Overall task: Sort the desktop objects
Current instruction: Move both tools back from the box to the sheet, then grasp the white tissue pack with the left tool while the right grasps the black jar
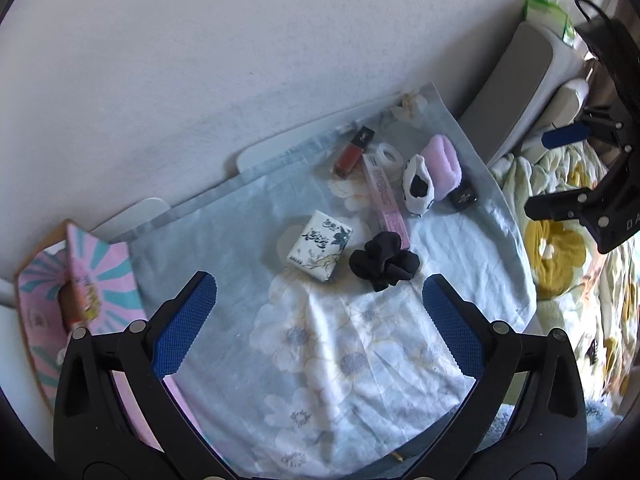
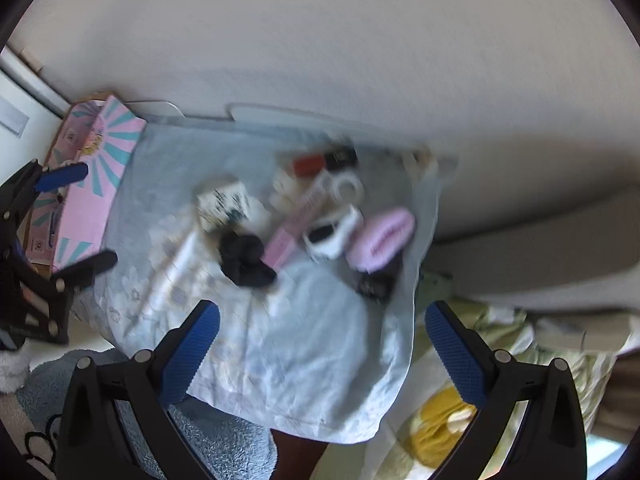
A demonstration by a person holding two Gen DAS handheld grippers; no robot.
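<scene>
— Grippers? Count and state?
— Two. Left gripper (image 1: 319, 312) spread wide, nothing between the blue pads, hovering above the near part of the floral cloth (image 1: 360, 360). Right gripper (image 2: 322, 344) likewise spread and holding nothing, over the cloth's near edge; picture blurred there.
— On the counter?
— Seven loose things on the cloth, bunched toward the far side. One white tissue pack (image 1: 320, 250), just beside one black scrunchie (image 1: 383, 260). One long pink box (image 1: 386, 200), its near end touching the scrunchie. One red lip gloss tube (image 1: 352, 152) with a black cap, near one clear tape roll (image 1: 389, 157). One black-and-white pouch (image 1: 418, 188) leaning against one pink fluffy band (image 1: 443, 166). One small black case (image 1: 464, 196) just beside the band.
— Anything else?
— One pink-and-teal cardboard box (image 1: 80, 280) at the cloth's left edge, flaps open. Yellow-flowered bedding (image 1: 568, 264) to the right.
</scene>
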